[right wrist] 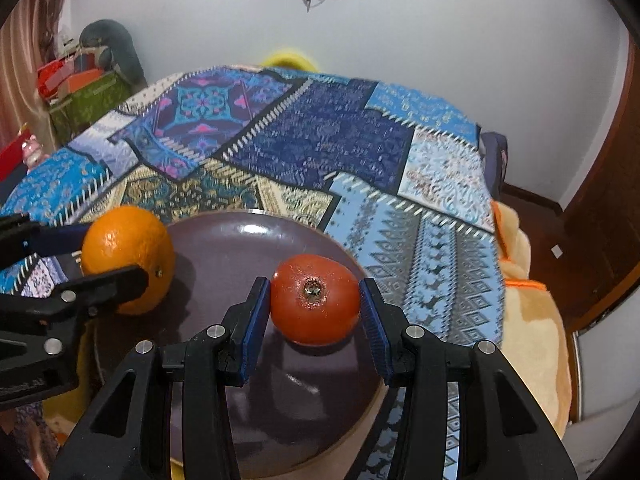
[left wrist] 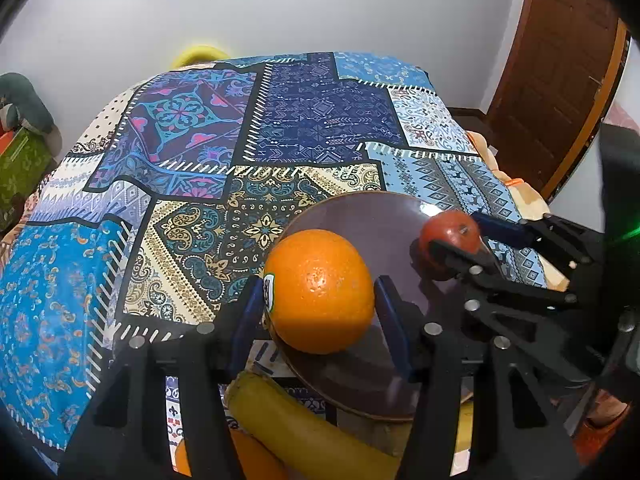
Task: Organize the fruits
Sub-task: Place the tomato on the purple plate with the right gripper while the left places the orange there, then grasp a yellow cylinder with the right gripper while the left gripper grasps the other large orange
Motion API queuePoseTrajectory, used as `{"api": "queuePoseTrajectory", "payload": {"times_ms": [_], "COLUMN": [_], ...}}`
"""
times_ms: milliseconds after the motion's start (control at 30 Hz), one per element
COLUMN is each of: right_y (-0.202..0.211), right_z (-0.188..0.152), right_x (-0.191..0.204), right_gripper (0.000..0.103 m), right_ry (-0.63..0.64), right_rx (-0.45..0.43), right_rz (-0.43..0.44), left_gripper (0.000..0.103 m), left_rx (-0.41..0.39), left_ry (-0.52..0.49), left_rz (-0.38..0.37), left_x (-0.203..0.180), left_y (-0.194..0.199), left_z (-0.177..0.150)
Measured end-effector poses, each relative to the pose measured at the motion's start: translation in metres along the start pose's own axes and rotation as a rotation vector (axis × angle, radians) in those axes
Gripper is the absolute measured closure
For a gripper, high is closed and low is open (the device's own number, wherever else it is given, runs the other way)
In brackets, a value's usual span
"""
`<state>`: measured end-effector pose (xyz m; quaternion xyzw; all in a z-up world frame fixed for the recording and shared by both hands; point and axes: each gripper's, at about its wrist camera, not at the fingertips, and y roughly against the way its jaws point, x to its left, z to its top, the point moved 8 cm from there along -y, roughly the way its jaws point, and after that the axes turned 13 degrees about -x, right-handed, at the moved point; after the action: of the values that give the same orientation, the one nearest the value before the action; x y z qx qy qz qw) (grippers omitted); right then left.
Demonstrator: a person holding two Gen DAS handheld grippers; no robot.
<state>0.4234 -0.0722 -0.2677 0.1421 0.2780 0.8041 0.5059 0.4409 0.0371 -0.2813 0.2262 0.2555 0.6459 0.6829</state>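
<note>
A dark purple-brown plate [left wrist: 384, 224] lies on the patterned cloth; it also shows in the right wrist view [right wrist: 224, 256]. My left gripper [left wrist: 316, 304] is shut on a large orange [left wrist: 320, 292] with a sticker, held over the plate's left rim; the orange also shows in the right wrist view [right wrist: 128, 258]. My right gripper [right wrist: 316, 300] is shut on a red tomato [right wrist: 316, 298], which sits on or just above the plate. The tomato also shows in the left wrist view [left wrist: 450, 240].
A yellow banana [left wrist: 304, 428] and another orange [left wrist: 244, 460] lie below my left gripper near the table's front edge. The patchwork tablecloth [left wrist: 200, 160] stretches back to the wall. A wooden door [left wrist: 560, 72] stands at the right. Boxes [right wrist: 84, 96] sit at the left.
</note>
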Motion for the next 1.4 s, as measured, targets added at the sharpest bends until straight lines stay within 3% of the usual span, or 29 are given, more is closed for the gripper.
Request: {"api": "queuePoseTrajectory", "payload": {"times_ms": [267, 367, 433, 800, 1300, 1400], "right_y": [-0.004, 0.003, 0.009, 0.061, 0.136, 0.14], "right_z": [-0.005, -0.002, -0.001, 0.009, -0.002, -0.012], "right_x": [0.002, 0.002, 0.003, 0.008, 0.03, 0.035], "right_gripper": [0.058, 0.044, 0.042, 0.041, 0.039, 0.034], "right_ry": [0.0, -0.008, -0.006, -0.009, 0.016, 0.03], "right_rx": [0.028, 0.007, -0.006, -0.055, -0.099, -0.089], "right_rz": [0.003, 0.002, -0.001, -0.002, -0.002, -0.003], "left_gripper": [0.046, 0.046, 0.044, 0.04, 0.031, 0.03], "left_rx": [0.016, 0.002, -0.035, -0.116, -0.115, -0.091], "left_ry": [0.002, 0.03, 0.027, -0.028, -0.04, -0.033], "left_rz": [0.002, -0.003, 0.005, 0.052, 0.107, 0.11], "left_x": [0.0, 0.002, 0.002, 0.006, 0.033, 0.04], "left_y": [0.003, 0.01, 0.022, 0.093, 0.179, 0.182], "left_z": [-0.003, 0.001, 0.007, 0.018, -0.026, -0.04]}}
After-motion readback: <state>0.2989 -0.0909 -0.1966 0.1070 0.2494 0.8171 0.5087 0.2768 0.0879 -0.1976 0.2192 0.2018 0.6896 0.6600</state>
